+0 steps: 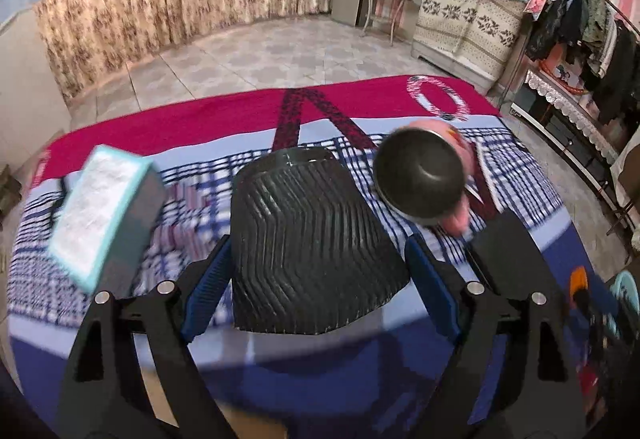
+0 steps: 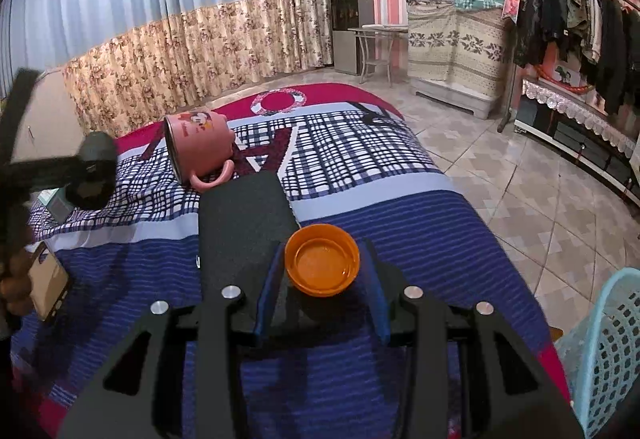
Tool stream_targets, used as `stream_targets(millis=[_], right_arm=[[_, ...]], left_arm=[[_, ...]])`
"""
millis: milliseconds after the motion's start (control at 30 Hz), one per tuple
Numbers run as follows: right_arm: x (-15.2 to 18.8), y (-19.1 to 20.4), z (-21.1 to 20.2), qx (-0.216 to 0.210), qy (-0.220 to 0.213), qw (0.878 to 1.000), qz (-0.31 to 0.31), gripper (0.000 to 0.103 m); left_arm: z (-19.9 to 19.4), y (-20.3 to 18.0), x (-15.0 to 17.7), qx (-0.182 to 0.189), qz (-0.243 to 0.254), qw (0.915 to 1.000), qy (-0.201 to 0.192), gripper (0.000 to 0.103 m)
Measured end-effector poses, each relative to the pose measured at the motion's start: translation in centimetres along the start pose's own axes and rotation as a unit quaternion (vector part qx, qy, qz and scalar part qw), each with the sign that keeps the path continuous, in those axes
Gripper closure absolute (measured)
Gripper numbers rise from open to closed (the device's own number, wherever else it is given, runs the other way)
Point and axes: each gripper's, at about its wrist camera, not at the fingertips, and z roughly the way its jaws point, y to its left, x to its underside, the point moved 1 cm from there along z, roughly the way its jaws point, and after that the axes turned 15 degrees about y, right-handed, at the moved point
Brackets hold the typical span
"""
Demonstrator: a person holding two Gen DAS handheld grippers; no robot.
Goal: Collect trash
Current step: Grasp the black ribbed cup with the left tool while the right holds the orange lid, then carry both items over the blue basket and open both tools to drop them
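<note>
Working left to right, we first meet a teal box [image 1: 106, 215] lying on the plaid bedspread [image 1: 200, 175]. Next comes our left gripper [image 1: 318, 279], tilted steeply down, its blue pads standing either side of a ribbed black bin [image 1: 316, 243] with a sliver of gap on each side, so not yet gripping. A pink mug [image 2: 200, 147] lies on its side beyond. Further right, our right gripper [image 2: 322, 271] points down more gently and is clamped on an orange lid [image 2: 322, 259] held above the bed. We judge we are mid-collection: the next move calls for closing squarely on the bin (its ribbed wall may flex), then dropping the lid in.
</note>
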Motion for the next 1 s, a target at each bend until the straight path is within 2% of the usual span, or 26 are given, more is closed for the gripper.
stream_targets(millis=[167,400,700,900,1000], right_arm=[[1.5,-1.6,-2.8,0.019,-0.010,1.000,0.005,0.064],[4.0,-7.8,-9.0,0.069,-0.033,0.996,0.043,0.064],[8.5,-17.9,-14.0,0.147,-0.046,0.981,0.120,0.064],[10.3,-23.7,-15.4,0.163,-0.051,0.971,0.166,0.064],[11.0,-25.2,-15.0,0.174,-0.043,0.969,0.172,0.064]], left_arm=[[-3.5,-1.9,4.2,-0.005,0.026,0.9993,-0.027,0.020],[-5.9,-8.3,8.1,0.006,0.088,0.9940,-0.064,0.020],[-5.9,-16.4,10.7,0.047,0.148,0.9868,-0.048,0.020],[-6.3,-21.4,11.8,0.056,0.186,0.9798,-0.050,0.020],[-6.3,-23.6,12.2,0.063,0.195,0.9774,-0.051,0.020]])
